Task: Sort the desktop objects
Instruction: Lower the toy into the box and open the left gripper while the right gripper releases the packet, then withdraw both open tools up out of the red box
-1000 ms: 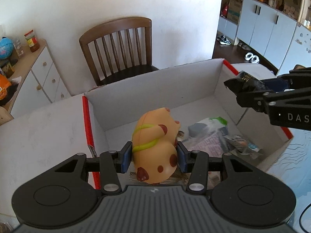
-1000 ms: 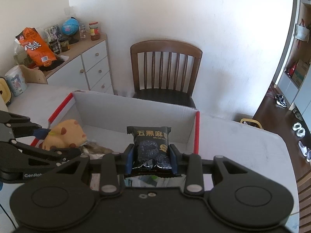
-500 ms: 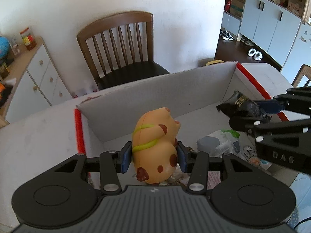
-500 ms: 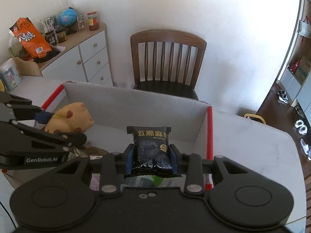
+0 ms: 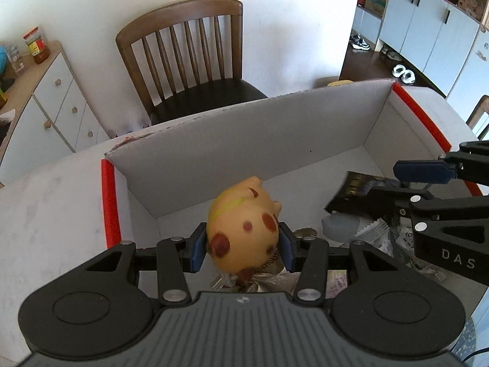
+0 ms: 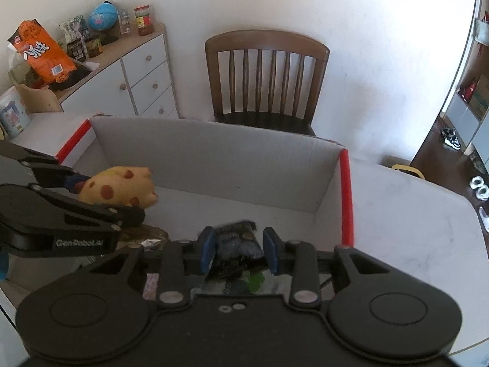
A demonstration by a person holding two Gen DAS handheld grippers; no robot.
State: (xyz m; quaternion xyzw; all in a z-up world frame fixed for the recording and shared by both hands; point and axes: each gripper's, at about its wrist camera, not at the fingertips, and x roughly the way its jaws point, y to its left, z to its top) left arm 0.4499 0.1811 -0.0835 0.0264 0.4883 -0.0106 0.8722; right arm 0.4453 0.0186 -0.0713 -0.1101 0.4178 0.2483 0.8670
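Both grippers have sunk into the box [image 5: 275, 140], its far wall now higher in both views. The left gripper [image 5: 243, 246] carried the toy [image 5: 244, 232] lower, over the wrappers. In the right gripper [image 6: 238, 249], the packet [image 6: 237, 250] has tipped forward and looks blurred between the fingers [image 6: 207, 249], its label no longer upright.

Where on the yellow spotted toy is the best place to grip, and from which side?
Probably across the round middle of the yellow spotted toy, from above and behind, as the left claw does now: the body is widest there and gives each pad a rounded flank.
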